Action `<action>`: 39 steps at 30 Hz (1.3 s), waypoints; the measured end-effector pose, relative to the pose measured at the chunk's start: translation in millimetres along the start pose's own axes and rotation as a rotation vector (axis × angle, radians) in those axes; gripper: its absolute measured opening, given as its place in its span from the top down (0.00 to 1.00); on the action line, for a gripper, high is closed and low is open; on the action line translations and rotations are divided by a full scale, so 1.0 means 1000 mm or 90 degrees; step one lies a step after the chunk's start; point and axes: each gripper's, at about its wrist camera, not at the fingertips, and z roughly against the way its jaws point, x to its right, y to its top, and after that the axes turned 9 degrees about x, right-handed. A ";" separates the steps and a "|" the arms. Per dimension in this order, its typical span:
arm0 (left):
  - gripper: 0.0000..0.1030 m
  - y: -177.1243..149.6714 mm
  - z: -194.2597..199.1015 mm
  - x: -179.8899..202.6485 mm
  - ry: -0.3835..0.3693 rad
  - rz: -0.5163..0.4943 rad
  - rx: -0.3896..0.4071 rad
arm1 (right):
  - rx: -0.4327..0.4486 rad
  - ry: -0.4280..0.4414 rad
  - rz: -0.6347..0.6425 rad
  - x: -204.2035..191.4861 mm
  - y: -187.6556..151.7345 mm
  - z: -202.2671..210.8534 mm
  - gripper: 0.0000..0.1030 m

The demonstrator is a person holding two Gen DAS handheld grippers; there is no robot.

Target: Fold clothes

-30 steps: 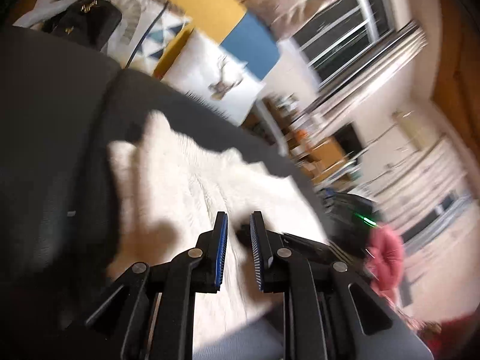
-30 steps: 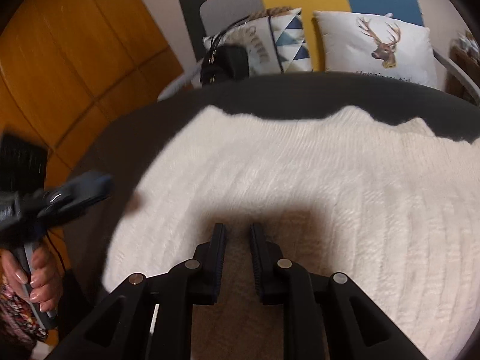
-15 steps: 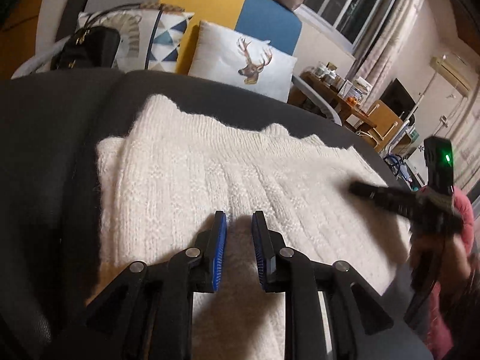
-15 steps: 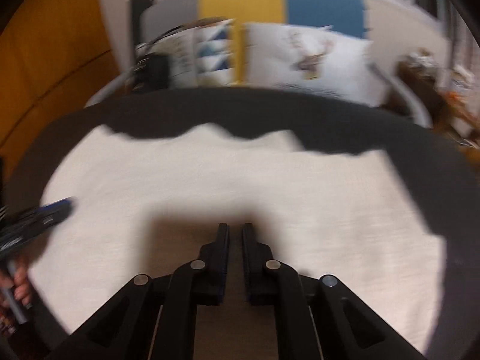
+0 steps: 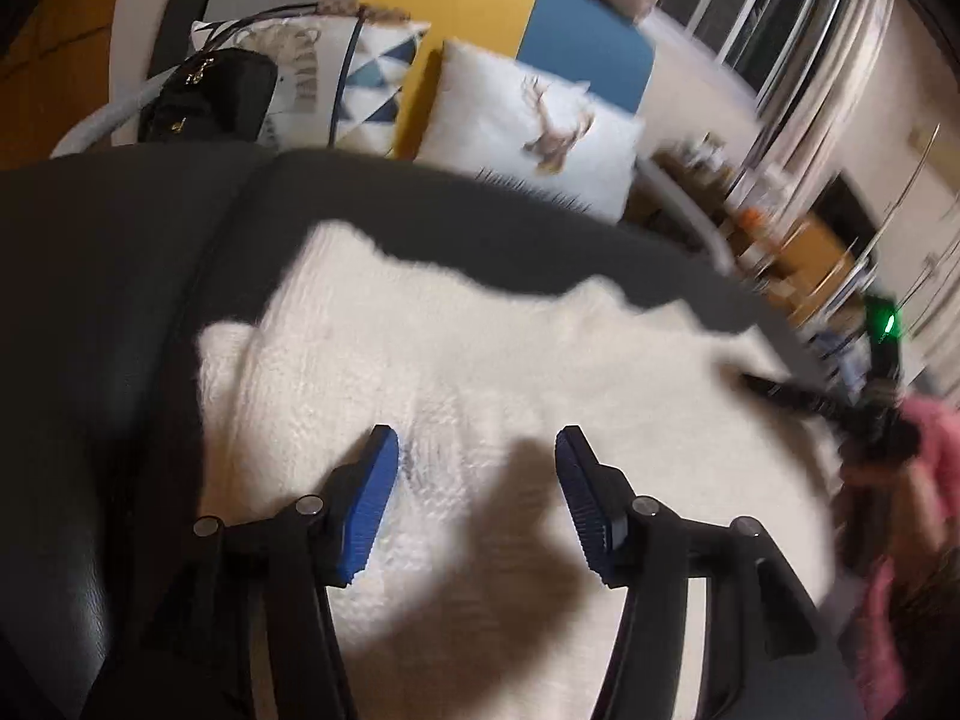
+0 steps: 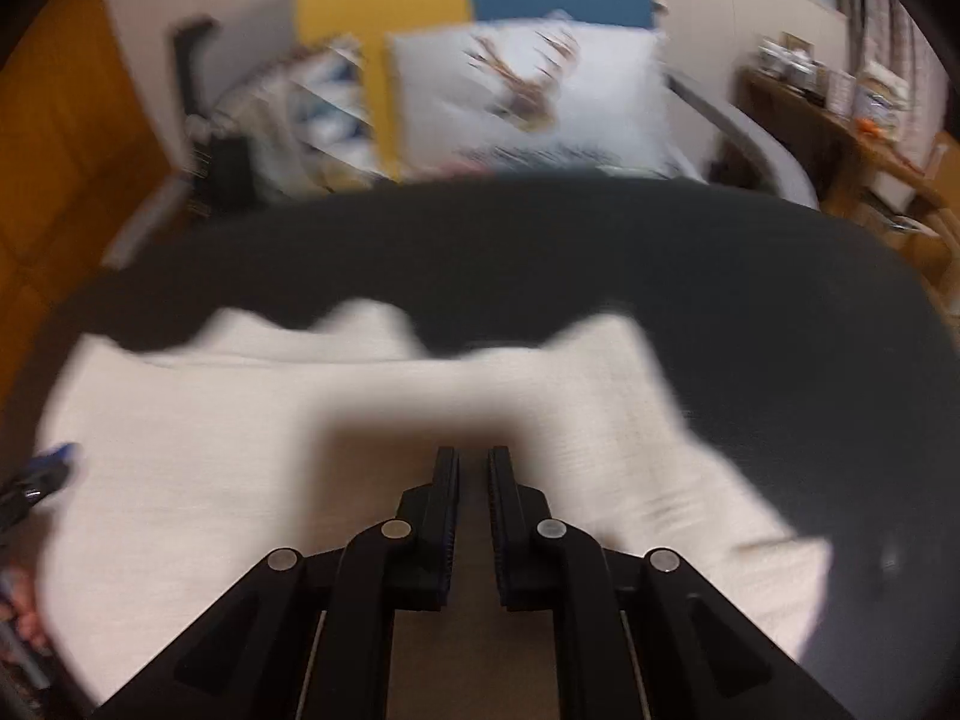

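On top of the dark grey, smooth cushion seat [image 5: 120,276] lies 1 fluffy white knitted sweater [image 5: 480,372], spread flat, w/ a wavy far edge. It fills most of the seat; dark seat shows around it at the far side & both ends.

2 grippers, both black, both above the sweater. Left gripper [image 5: 477,480] has 2 fingers w/ blue ribbed pads [image 5: 372,498]. Its fingers are apart & opening wider; only flat sweater shows under the gap, nothing pinched. Its shadow falls on the knit between the fingers.

Right gripper [image 6: 474,480] has 2 dark fingers pulled close together, just a thin slit left, nothing clamped in it that I can see. It hangs over the near part of the sweater. In the left cam it shows as a black blur at the right end of the sweater, w/ 1 green light [image 5: 888,321] on it & a pink sleeve [image 5: 924,480] next to it.

Behind the seat: 2 pillows. 1 white square pillow w/ a brown deer picture [image 5: 534,126]; 1 pillow w/ blue triangles [image 5: 360,78]. 1 small black bag w/ gold bits [image 5: 207,96] sits left of them. 1 chair back in yellow and blue blocks [image 5: 480,6] stands behind the pillows. 1 wooden side table w/ small jars [image 6: 840,114] far right, too blurry to count the jars.
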 end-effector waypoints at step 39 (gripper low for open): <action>0.34 -0.028 -0.005 0.091 0.028 -0.222 0.019 | 0.158 0.148 -0.257 0.071 -0.155 0.146 0.92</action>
